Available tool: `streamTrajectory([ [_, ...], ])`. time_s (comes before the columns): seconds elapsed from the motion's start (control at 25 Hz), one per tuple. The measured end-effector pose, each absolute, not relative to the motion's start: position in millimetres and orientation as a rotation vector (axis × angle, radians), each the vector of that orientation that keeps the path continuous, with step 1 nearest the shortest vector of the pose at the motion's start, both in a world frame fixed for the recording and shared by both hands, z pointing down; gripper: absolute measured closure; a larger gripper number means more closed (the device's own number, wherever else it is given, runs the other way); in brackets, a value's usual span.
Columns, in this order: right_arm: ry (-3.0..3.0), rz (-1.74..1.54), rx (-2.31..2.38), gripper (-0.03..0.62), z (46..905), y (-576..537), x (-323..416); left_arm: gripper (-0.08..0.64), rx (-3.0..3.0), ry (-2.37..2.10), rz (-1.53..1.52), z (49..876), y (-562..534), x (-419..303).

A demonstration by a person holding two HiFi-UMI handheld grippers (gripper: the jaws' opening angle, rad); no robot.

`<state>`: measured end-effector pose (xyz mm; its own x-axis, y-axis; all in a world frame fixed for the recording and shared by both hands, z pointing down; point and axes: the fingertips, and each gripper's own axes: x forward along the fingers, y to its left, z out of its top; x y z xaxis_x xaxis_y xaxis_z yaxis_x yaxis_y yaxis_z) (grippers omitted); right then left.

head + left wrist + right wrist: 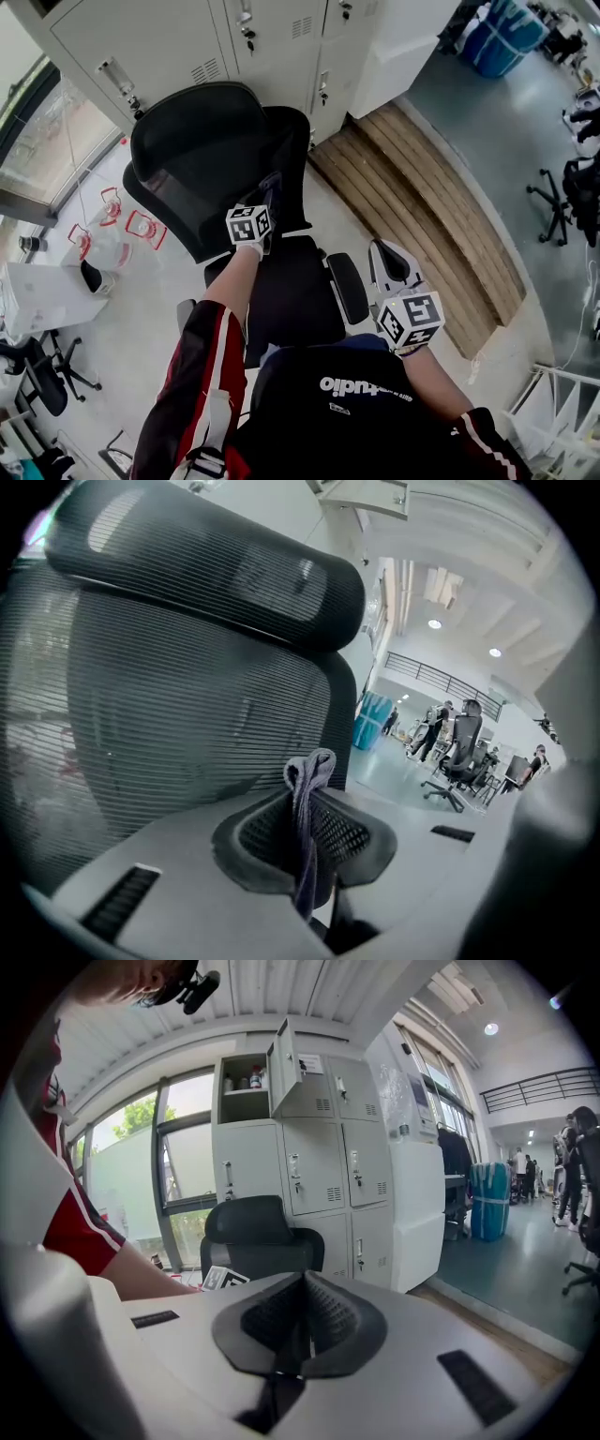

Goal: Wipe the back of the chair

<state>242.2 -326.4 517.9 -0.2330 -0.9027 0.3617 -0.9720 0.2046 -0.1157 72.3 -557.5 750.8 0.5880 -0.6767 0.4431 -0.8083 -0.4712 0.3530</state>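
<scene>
A black mesh office chair (220,159) with a headrest stands before the lockers; its backrest (187,714) fills the left gripper view. My left gripper (265,202) is up against the backrest, shut on a grey cloth (307,803) that sticks up between the jaws. My right gripper (394,267) hangs lower right beside the chair's armrest (349,288), shut with nothing in it. In the right gripper view the chair (258,1237) shows at a distance.
Grey lockers (234,37) stand right behind the chair. A wooden step (431,197) runs along the right. Clear bottles with red caps (122,230) sit on the floor at left. Other office chairs (562,197) stand far right.
</scene>
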Motion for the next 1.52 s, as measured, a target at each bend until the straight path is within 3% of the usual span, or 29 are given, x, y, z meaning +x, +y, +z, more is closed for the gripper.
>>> streamTrajectory([
  [1.0,-2.412,0.384,1.484,0.58,507,-320,26,0.503,1.913,-1.692,0.246,754,-505,-319],
  [1.28,-2.448,0.369,1.452,0.58,504,-310,2,0.503,1.877,-1.745,0.197,741,-483,-356],
  [1.52,-2.463,0.363,1.483,0.58,498,-300,9,0.503,1.954,-1.67,0.093,723,-471,-315],
])
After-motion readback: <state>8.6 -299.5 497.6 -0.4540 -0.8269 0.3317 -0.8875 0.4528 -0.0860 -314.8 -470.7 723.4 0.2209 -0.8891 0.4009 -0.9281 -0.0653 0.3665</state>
